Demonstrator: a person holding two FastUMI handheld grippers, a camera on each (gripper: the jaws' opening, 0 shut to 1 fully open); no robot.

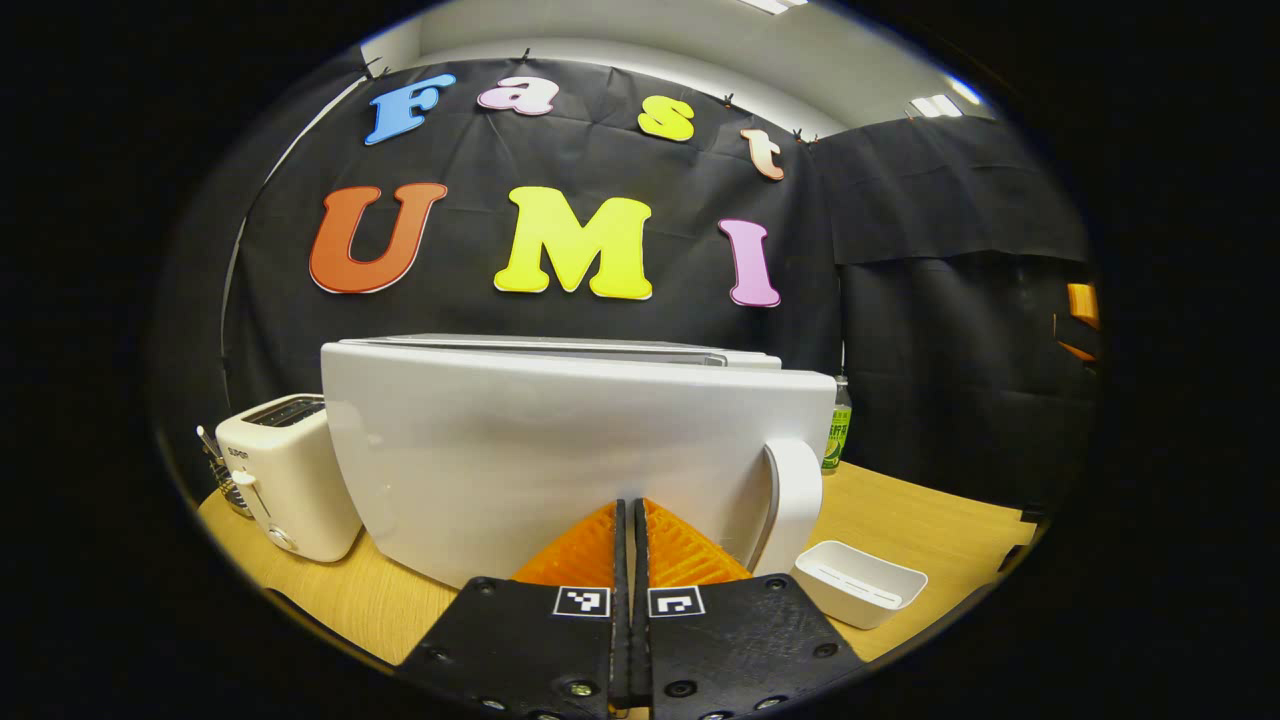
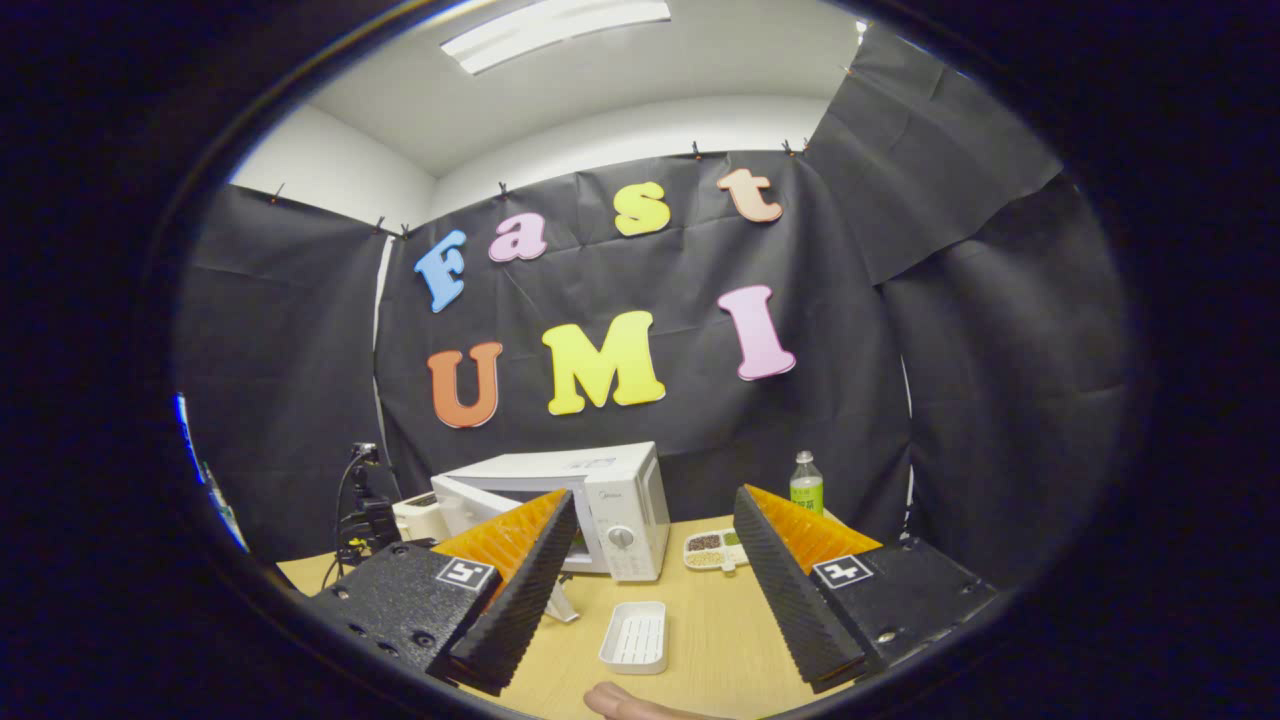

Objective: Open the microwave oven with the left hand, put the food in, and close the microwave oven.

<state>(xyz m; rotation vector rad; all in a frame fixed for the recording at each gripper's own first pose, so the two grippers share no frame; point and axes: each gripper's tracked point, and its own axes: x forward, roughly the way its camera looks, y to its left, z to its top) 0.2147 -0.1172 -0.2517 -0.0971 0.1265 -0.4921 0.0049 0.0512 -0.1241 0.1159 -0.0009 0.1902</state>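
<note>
The white microwave stands at the back of the wooden table, its door swung partway out to the left. In the left gripper view the door's outer face looms close, with the handle on its right edge. My left gripper is shut with nothing between its fingers, tips at the door's face left of the handle. My right gripper hangs open and empty above the table, well in front of the microwave. A small divided dish of food lies just right of the microwave.
An empty white tray lies on the table in front of the microwave, also seen as the tray. A toaster stands left of the microwave, a green-labelled bottle at the back right. A fingertip shows at the bottom edge.
</note>
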